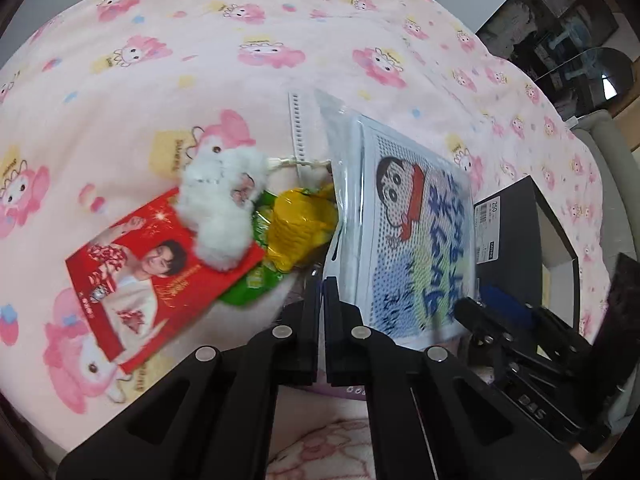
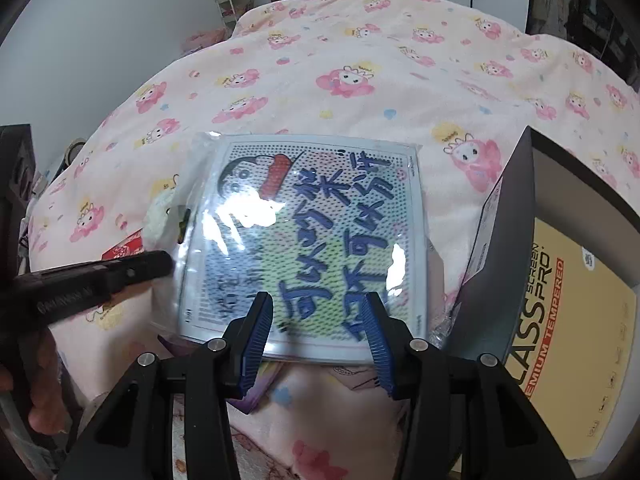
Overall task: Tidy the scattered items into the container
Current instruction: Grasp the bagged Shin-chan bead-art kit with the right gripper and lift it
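- Red card point(image 1: 156, 276), plush point(image 1: 224, 208) and yellow snack point(image 1: 300, 228) lie out on the blanket point(image 1: 200, 60), waiting for you.
- Your left gripper point(image 1: 321, 292) is pinched on the pouch point(image 1: 416, 240) edge, tilting it up.
- Right gripper point(image 2: 318, 312) is spread wide over the pouch, gripping nothing.
- The box point(image 2: 516, 240) sits just right; only a tan pack point(image 2: 580, 340) shows inside, so most is left.

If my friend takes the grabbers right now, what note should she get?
Left gripper: shut on the cartoon packet's edge, holding it tilted up.
Right gripper: open, at the packet's near edge, not gripping.
Box: to the right, with a yellow screen-protector pack already inside.
On the blanket, waiting: red card, white fluffy toy, yellow wrapped thing, green wrapper.
Next, probably: packet into the box, then the rest.
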{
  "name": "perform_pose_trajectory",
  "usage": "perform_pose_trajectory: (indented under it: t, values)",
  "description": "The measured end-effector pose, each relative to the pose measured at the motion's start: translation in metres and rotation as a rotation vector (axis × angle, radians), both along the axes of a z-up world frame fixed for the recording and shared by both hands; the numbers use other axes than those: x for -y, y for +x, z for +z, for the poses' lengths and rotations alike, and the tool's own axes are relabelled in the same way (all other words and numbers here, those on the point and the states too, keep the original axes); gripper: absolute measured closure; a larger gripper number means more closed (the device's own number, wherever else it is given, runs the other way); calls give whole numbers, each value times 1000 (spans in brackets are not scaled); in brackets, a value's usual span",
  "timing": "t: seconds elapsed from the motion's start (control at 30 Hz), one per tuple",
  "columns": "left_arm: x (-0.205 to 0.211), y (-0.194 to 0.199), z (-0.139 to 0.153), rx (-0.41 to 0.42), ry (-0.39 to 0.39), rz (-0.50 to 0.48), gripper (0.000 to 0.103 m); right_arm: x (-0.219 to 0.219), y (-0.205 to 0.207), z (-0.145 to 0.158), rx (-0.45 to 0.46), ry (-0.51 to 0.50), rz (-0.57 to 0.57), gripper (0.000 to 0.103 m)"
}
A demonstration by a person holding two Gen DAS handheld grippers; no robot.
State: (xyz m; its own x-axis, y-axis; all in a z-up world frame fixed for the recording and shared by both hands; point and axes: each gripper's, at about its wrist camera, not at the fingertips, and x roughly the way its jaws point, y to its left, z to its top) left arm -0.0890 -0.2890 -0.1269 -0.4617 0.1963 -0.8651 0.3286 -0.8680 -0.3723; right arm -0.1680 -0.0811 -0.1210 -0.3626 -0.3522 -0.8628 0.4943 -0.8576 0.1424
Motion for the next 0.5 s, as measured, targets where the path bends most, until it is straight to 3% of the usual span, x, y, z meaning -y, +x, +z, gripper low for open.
perform_pose_trajectory:
  t: [0.13,0.2,0.27,0.33,0.37,0.4,0.5]
  values:
    - [-10,4,4,12,-33,-50,101,5,-9,-8,46,-5,-8,60]
    - [-12,3,-2,38,-12,-72,89,8,-12,-12,59,10,-15,60]
    - [-10,3,-10,49,48,-87,66,10,-11,-19,63,40,-16,60]
    - [-8,1,-18,64,84,-96,67,13,-9,-23,54,64,-13,60]
    - [-9,1,-21,67,81,-104,84,14,-8,-24,63,59,-14,60]
    - [-10,-1,-22,67,60,-110,94,14,-7,-25,69,53,-11,60]
    - [-6,-1,-17,25,82,-105,102,16,-4,-23,81,47,15,60]
